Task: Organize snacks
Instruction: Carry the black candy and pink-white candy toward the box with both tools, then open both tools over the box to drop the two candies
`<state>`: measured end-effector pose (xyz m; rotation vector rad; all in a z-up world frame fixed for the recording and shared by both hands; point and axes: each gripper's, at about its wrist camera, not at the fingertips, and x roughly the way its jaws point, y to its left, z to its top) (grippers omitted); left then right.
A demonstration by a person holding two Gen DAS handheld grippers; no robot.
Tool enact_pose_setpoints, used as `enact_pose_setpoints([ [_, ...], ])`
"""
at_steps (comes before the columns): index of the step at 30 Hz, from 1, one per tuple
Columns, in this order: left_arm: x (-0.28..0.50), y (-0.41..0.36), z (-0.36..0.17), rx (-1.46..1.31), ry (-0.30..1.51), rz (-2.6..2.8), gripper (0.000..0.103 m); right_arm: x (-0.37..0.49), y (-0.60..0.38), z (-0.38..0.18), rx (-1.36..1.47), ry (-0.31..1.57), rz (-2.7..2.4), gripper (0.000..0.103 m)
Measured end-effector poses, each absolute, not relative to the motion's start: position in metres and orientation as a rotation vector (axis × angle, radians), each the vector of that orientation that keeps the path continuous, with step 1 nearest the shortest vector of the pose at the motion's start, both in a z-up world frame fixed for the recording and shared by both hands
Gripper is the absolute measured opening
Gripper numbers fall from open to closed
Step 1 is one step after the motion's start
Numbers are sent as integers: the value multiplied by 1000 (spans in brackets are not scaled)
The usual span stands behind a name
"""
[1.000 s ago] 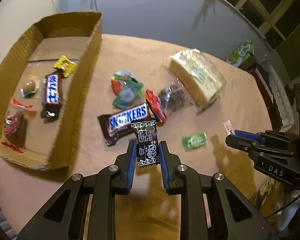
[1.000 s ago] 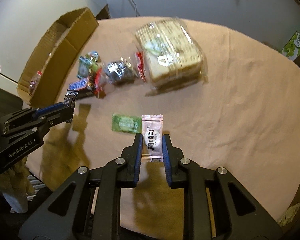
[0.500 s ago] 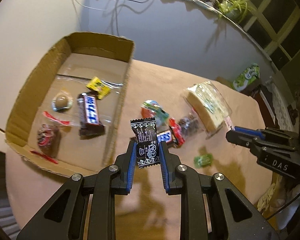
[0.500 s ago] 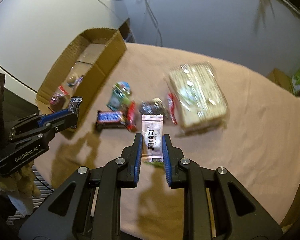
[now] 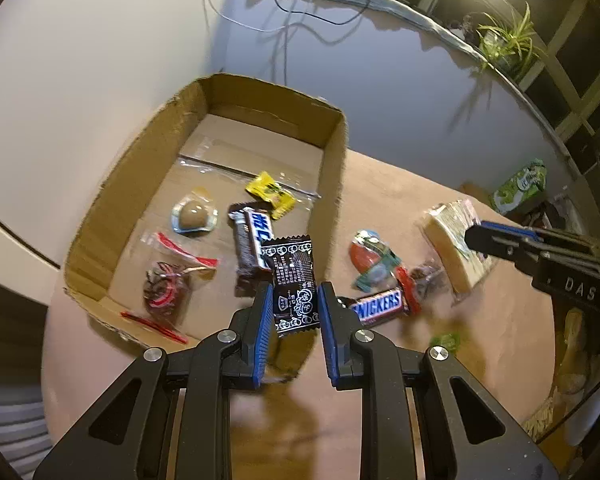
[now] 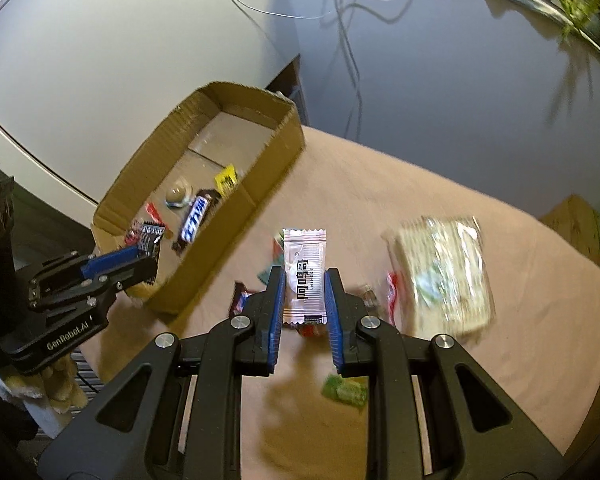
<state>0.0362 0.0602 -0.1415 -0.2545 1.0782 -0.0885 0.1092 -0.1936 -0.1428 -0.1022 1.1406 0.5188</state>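
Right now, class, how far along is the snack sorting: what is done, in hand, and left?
Done: several snacks, including a yellow packet, lie in the cardboard box. In hand: left gripper holds a black sachet; right gripper holds a white sachet. Left on the table: Snickers bar, sandwich pack, green candy.

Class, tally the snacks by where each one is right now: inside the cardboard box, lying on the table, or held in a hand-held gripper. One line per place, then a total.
Inside the cardboard box: 5
Lying on the table: 6
Held in the left hand-held gripper, black packet: 1
Held in the right hand-held gripper, white packet: 1
Total: 13
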Motion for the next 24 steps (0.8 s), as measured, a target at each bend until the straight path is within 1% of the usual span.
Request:
enact_pose_setpoints([
  [10, 45, 76, -147, -264, 1083, -51, 21, 141, -153, -141, -156, 1124, 563, 20],
  [24, 57, 88, -157, -287, 1101, -25, 21, 174, -98, -158, -208, 1151, 628, 20],
])
